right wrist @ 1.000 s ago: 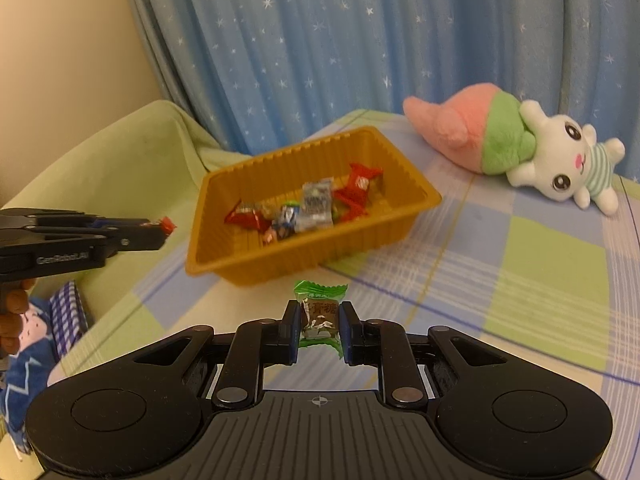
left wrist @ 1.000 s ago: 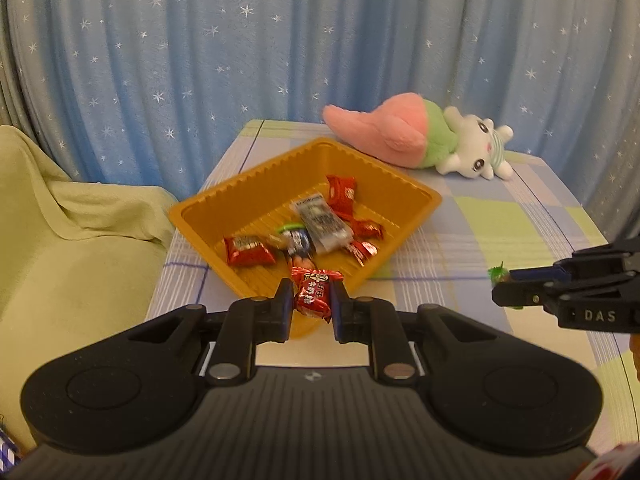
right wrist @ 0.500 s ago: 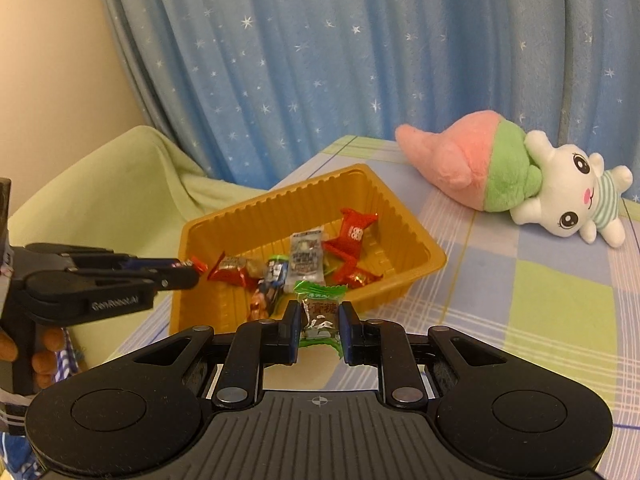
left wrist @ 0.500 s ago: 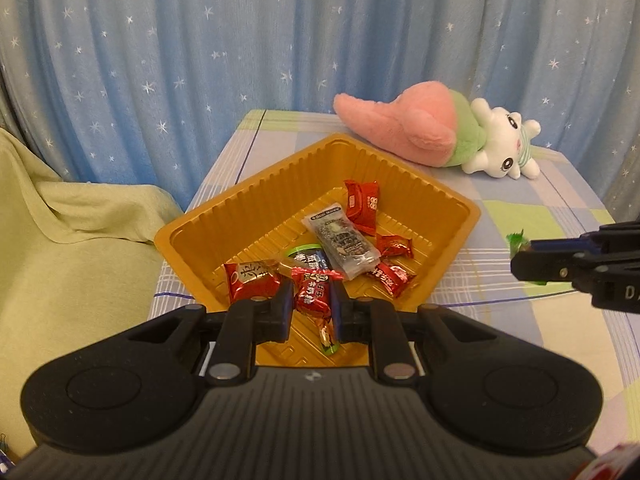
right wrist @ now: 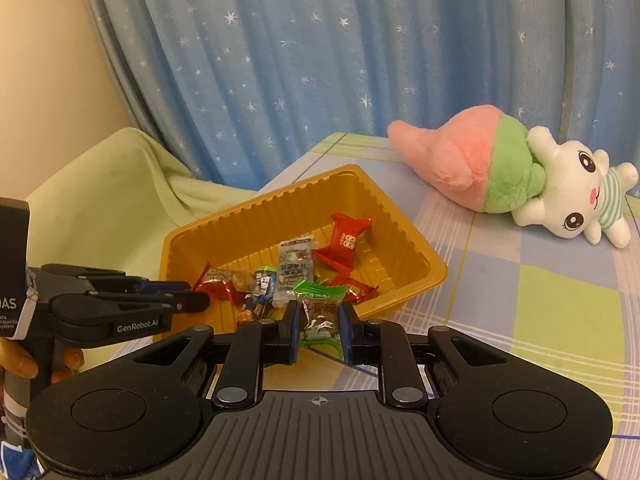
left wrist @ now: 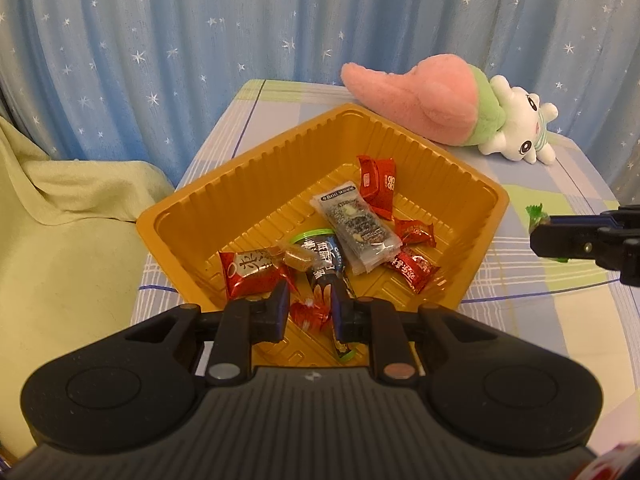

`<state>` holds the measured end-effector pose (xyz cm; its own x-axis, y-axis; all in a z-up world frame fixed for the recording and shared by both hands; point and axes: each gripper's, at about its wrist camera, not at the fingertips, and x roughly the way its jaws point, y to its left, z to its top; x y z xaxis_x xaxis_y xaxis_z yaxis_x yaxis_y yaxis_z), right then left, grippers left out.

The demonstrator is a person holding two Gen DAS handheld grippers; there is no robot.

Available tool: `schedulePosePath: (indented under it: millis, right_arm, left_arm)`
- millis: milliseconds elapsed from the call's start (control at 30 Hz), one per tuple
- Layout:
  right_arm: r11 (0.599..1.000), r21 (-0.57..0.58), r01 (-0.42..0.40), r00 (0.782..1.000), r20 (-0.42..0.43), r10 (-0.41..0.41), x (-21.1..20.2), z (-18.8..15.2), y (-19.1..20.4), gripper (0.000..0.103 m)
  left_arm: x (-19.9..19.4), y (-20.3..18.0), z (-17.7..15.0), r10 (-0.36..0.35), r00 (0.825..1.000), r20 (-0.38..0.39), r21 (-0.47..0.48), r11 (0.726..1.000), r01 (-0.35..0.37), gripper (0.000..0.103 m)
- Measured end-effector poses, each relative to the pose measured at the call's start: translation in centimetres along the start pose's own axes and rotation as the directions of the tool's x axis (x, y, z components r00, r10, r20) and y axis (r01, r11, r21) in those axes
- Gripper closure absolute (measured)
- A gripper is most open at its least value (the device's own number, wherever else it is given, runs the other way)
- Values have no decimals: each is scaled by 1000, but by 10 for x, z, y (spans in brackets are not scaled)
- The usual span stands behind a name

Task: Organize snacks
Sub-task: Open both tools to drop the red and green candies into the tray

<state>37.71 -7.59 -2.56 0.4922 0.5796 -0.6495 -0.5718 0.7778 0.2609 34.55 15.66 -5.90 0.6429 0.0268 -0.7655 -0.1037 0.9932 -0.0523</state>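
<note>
Orange ribbed plastic, a shallow tray [left wrist: 452,168] sat on the checked pastel surface [left wrist: 560,308] in the left wrist view, holding a scatter of wrapped snacks: several red packets, a clear bar packet [left wrist: 354,226], a dark blue-and-green one and a small amber sweet. The left tongs [left wrist: 309,313] hung low over the tray's near corner, clenched on a small red foil candy [left wrist: 310,314]. That crinkly wrapper looked light and slippery; its pinched middle seemed the safest hold. A pink-and-green plush toy [left wrist: 440,100] lay beyond the tray.

From the right wrist view, the right tongs [right wrist: 319,322] were clamped on a green-edged clear-wrapped brown candy [right wrist: 319,312], held just short of the tray's [right wrist: 400,196] near rim, over the surface. It appeared equally light, soft enough to crush, so a gentle grip across the body suited it. Both candies probably belonged in the tray.
</note>
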Motion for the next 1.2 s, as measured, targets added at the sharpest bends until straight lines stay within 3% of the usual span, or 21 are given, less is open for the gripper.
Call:
schedulePosePath:
  millis: [200, 300, 367, 533, 1200]
  right_arm:
    - [1000, 9, 7, 1000, 0, -7, 8, 5, -2, 82]
    - [1000, 18, 11, 1000, 0, -11, 14, 8, -4, 82]
    - [1000, 22, 15, 1000, -2, -15, 19, 11, -5, 82]
    - [998, 49, 38, 999, -8, -38, 37, 20, -12, 82]
    - [991, 98, 92, 995, 24, -94, 93, 47, -27, 80]
  left_arm:
    - [-3, 9, 2, -15, 1000, 2, -15, 1000, 15, 77]
    - [-6, 13, 5, -12, 1000, 6, -12, 1000, 12, 70]
    - [-7, 16, 9, -13, 1000, 6, -12, 1000, 13, 60]
    - [-6, 22, 17, 4, 1000, 4, 1, 1000, -4, 52]
    - [-4, 37, 26, 3, 1000, -16, -10, 1000, -4, 40]
